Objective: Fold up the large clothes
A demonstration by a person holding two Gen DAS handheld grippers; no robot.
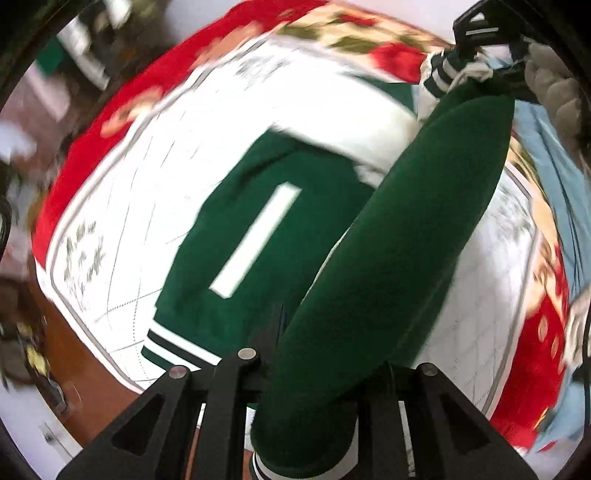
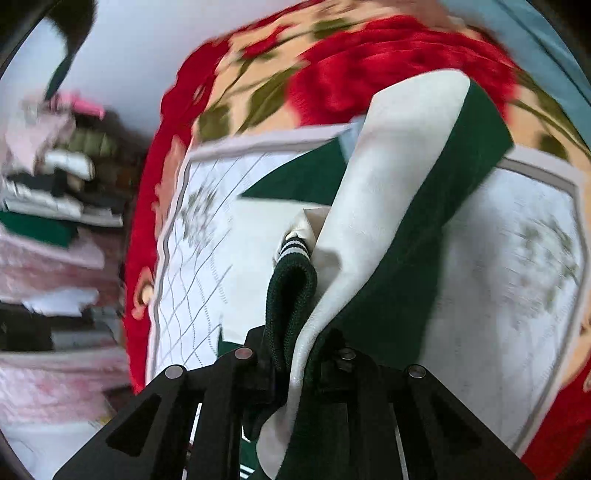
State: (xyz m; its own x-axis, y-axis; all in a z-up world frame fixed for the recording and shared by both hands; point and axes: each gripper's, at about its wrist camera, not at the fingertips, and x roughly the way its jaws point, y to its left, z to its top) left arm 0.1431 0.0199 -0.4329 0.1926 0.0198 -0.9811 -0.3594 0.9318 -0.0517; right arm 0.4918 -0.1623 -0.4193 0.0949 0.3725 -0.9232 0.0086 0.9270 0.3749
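Two pairs of black tongs each pinch part of one dark green and white varsity-style jacket (image 1: 258,236), which lies spread on a white quilted bedcover with grey stitching (image 1: 122,206) over a red floral blanket (image 1: 92,147).

We see no container in either view.

In the left wrist view, the left tongs (image 1: 317,373) are pressed together on a dark green fold of the jacket that rises from their tips toward the upper right; the pads themselves are hidden under the cloth. A white vertical stripe and striped green-and-white hem band show on the flat part below. At the top right, the right tongs (image 1: 476,33) appear, gripping a bunched striped cuff, partly cut off by the lens edge.

In the right wrist view, the right tongs (image 2: 295,365) are closed on a ribbed green knit band and a white leather-like sleeve, with cloth covering their tips. Only this view shows a blurred stack of pink, white and green folded clothes (image 2: 55,221) at the left. Motion blur softens the surroundings in both views.
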